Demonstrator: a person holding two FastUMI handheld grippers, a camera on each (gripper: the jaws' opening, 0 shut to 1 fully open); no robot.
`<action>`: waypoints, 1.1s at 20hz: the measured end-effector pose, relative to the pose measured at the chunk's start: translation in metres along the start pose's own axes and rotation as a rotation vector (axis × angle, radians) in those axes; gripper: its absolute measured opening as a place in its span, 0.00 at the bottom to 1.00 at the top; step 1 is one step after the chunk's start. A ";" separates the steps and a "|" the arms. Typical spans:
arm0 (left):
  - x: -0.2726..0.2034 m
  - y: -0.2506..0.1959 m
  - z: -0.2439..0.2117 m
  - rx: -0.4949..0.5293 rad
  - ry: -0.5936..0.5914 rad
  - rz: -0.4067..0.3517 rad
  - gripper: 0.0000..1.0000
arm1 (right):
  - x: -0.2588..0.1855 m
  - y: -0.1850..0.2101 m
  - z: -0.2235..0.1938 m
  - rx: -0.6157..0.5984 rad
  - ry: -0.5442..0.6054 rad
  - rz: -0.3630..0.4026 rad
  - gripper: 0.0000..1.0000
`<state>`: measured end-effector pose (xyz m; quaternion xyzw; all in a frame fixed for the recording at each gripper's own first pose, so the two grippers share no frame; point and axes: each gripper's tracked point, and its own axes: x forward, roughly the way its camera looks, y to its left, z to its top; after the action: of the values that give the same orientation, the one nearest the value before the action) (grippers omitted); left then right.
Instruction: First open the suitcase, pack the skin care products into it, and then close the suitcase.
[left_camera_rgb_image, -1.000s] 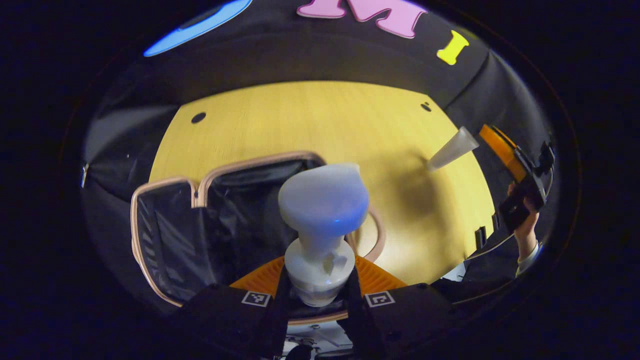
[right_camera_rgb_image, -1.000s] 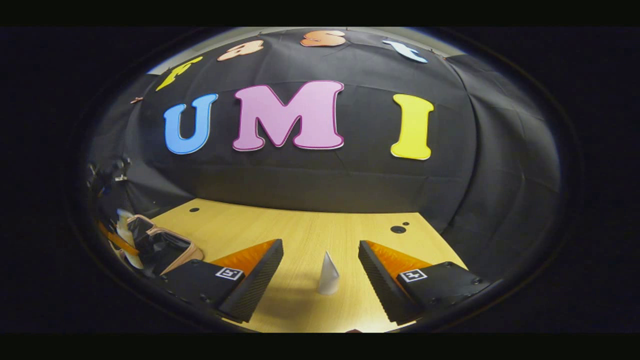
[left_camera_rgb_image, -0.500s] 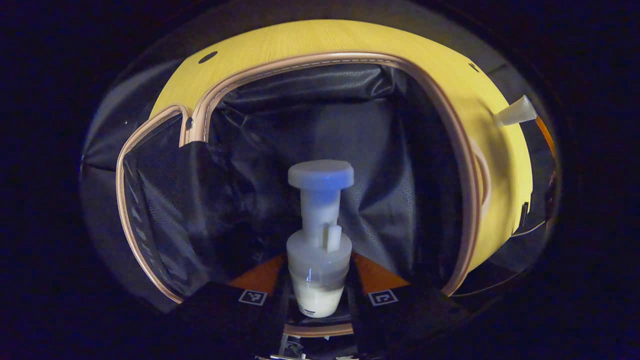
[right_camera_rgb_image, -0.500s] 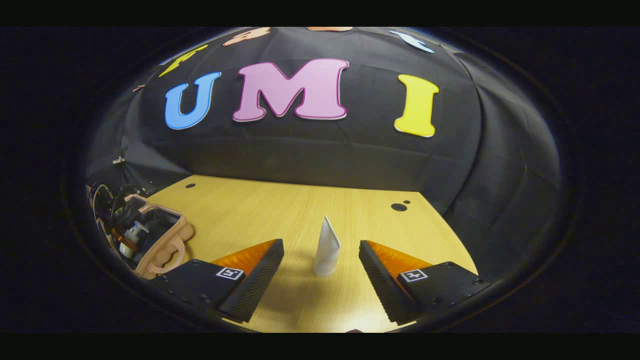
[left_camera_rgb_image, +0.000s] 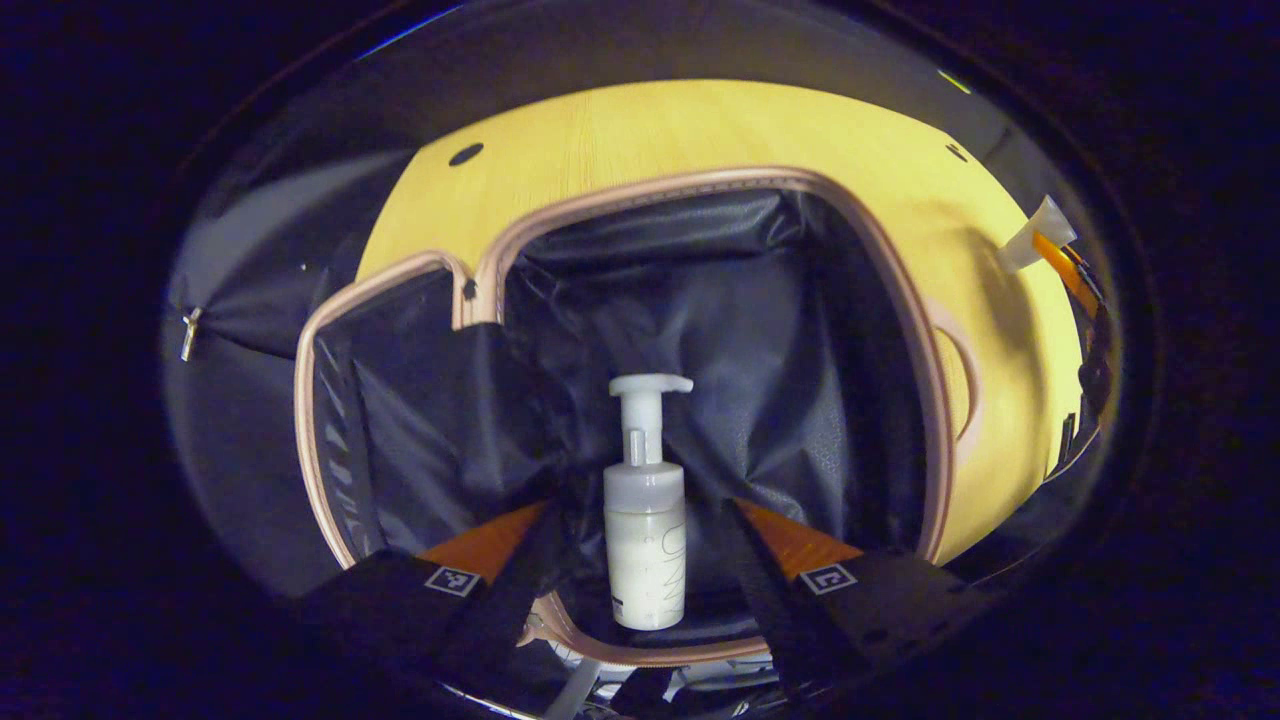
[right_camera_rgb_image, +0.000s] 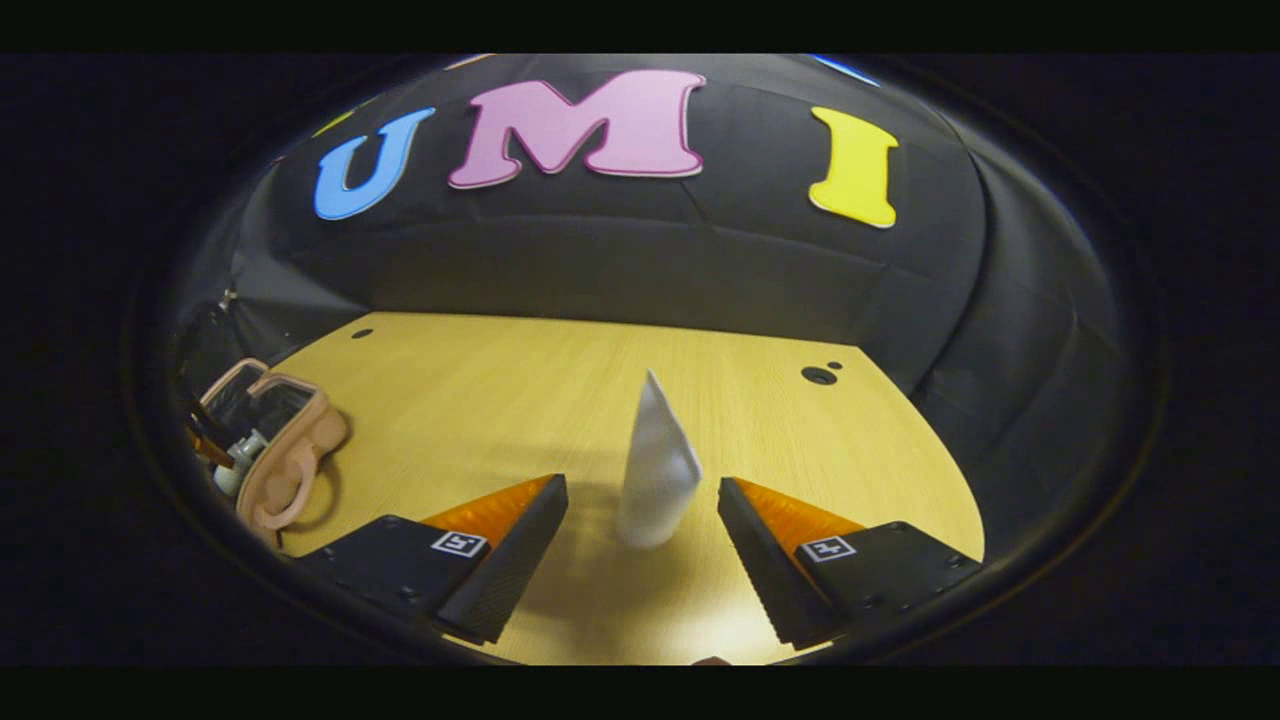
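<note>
You are in the packing step: the suitcase lies open on the desk, and its dark lining is in front of your left tool. The pump bottle stands upright inside the suitcase, between the two fingers of this tool. The fingers are apart and do not press on the bottle, so I judge it is released there.

Your right tool is open, low over the desk, and the white tube stands upright just ahead of the gap between its fingers, not yet gripped.

Next, you should lift the left tool straight away so that the bottle is not knocked. With the right tool, go forward until the tube is between the fingers, close gently because the tube probably is soft, and carry it to the suitcase.
</note>
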<state>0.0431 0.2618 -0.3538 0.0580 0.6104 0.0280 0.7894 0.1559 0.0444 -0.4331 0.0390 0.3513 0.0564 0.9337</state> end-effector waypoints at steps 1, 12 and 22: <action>-0.011 -0.002 0.004 -0.020 -0.040 -0.016 0.99 | 0.007 -0.002 -0.004 0.013 0.015 -0.004 0.97; -0.053 0.044 -0.036 -0.326 -0.184 -0.013 0.99 | -0.009 0.059 -0.002 0.228 0.142 0.211 0.34; -0.064 0.095 -0.082 -0.530 -0.351 -0.065 0.95 | -0.160 0.360 0.009 0.242 0.437 0.759 0.34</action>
<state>-0.0497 0.3535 -0.3001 -0.1652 0.4380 0.1506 0.8707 0.0141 0.3791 -0.2817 0.2610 0.5052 0.3601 0.7396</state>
